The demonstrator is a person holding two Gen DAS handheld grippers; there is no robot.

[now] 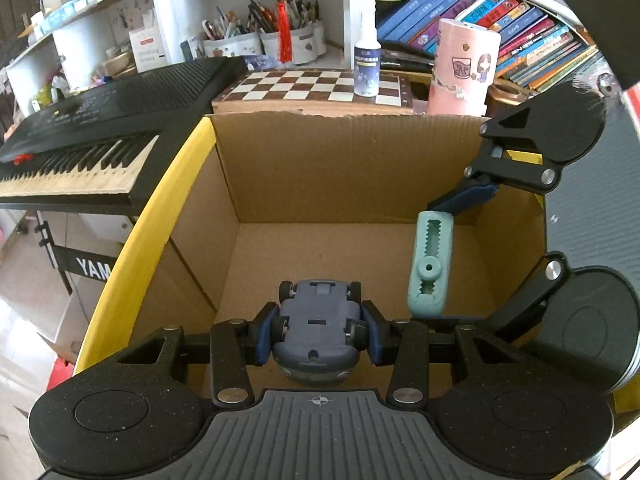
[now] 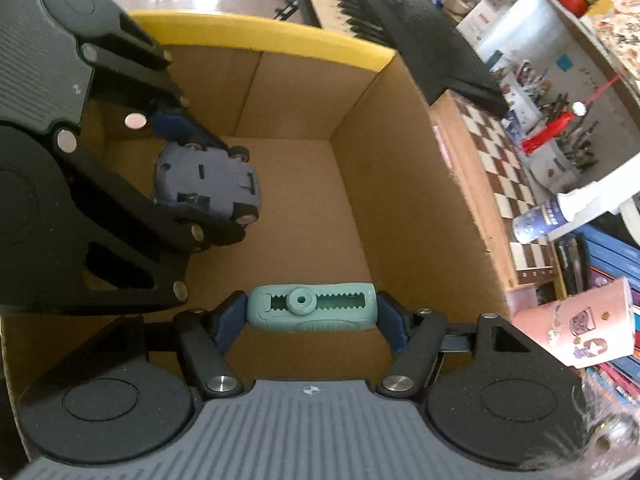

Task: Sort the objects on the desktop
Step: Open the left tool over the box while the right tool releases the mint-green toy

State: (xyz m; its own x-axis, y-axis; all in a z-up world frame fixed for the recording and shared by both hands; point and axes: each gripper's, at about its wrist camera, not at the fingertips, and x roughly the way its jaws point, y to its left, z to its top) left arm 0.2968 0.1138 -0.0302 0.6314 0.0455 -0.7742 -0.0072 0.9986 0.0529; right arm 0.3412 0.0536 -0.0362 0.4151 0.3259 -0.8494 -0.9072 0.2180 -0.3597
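Note:
My left gripper (image 1: 318, 330) is shut on a grey-blue toy car (image 1: 318, 320), held underside up over the open cardboard box (image 1: 344, 168). My right gripper (image 2: 312, 314) is shut on a teal toothed block (image 2: 312, 312), held by its two ends inside the same box. In the left wrist view the teal block (image 1: 430, 264) hangs at the box's right side with the right gripper (image 1: 436, 264) around it. In the right wrist view the toy car (image 2: 210, 184) and left gripper (image 2: 208, 180) are at the upper left. The box floor (image 2: 296, 208) is bare.
The box has a yellow-edged flap (image 1: 160, 208) on its left. A black keyboard (image 1: 92, 140) stands left of it. Behind the box are a chessboard (image 1: 312, 86), a white spray bottle (image 1: 367, 60), a pink cup (image 1: 462, 68), pen holders and books (image 1: 520, 28).

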